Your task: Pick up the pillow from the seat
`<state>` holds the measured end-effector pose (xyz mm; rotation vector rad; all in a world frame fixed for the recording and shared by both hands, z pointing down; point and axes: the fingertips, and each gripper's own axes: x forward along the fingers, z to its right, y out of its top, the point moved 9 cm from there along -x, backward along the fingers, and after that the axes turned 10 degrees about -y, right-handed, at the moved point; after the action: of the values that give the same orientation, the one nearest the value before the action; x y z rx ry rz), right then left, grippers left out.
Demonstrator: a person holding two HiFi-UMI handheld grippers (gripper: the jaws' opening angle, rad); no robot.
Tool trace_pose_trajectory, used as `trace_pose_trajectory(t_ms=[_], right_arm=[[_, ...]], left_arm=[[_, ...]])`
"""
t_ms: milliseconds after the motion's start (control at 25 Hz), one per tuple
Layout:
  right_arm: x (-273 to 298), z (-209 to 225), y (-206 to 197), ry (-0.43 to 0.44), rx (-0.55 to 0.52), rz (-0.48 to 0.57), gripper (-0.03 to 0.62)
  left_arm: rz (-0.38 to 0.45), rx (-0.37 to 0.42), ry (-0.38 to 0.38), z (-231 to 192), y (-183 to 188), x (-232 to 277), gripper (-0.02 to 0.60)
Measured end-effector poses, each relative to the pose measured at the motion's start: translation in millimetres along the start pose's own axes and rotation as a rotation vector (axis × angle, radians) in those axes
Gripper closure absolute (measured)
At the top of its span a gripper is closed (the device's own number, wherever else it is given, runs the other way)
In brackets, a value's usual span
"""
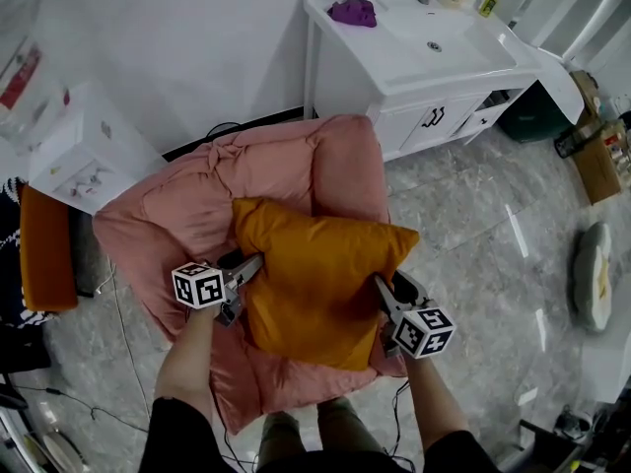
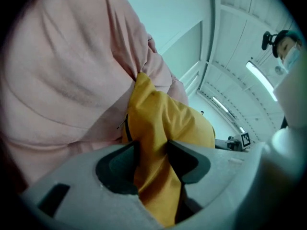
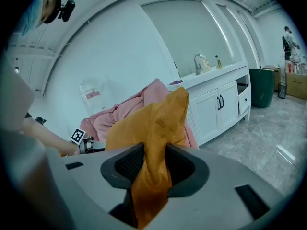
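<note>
Standing on marble floor (image 1: 473,225): pink seat (image 1: 197,205), white vanity (image 1: 414,57).

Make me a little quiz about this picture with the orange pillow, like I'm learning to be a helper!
1. True or false: the orange pillow lies on the floor.
2. What is between the jaws of the left hand-held gripper? A) pink chair fabric B) the pillow's fabric C) nothing
3. Fill in: the purple cloth lies on the white ____.

Key:
1. False. It sits on the pink armchair.
2. B. The right hand-held gripper pinches the pillow too.
3. Vanity.
</note>
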<state>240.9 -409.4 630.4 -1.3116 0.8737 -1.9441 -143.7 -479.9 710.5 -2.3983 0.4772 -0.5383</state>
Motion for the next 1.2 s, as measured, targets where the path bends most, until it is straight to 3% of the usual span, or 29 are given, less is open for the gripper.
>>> trace_pose_trajectory(t_ms=[320,720,960,1200], right_arm=[[-29.5,-13.7,-10.8,-0.062,0.016,0.035,0.534],[-96.0,-36.4,-27.4,-0.128,0.015,0.109,0.559],[-146.1,-58.7,-38.6,-0.174,0.001,0.170,0.569],[-197.3,-79.4,-45.9,-0.203,0.003,0.238,0.571]], left_arm=[[-0.010,0.091,0.059,34.6,-7.1,-17.1,0.453],[0.017,0.224,0.078,104.5,-26.7,-59.3,0.471],[0.076,0.296,0.123,155.4,-45.2,-92.0,0.479],[0.104,0.367,0.107,201.5,-59.4,-124.5,0.482]])
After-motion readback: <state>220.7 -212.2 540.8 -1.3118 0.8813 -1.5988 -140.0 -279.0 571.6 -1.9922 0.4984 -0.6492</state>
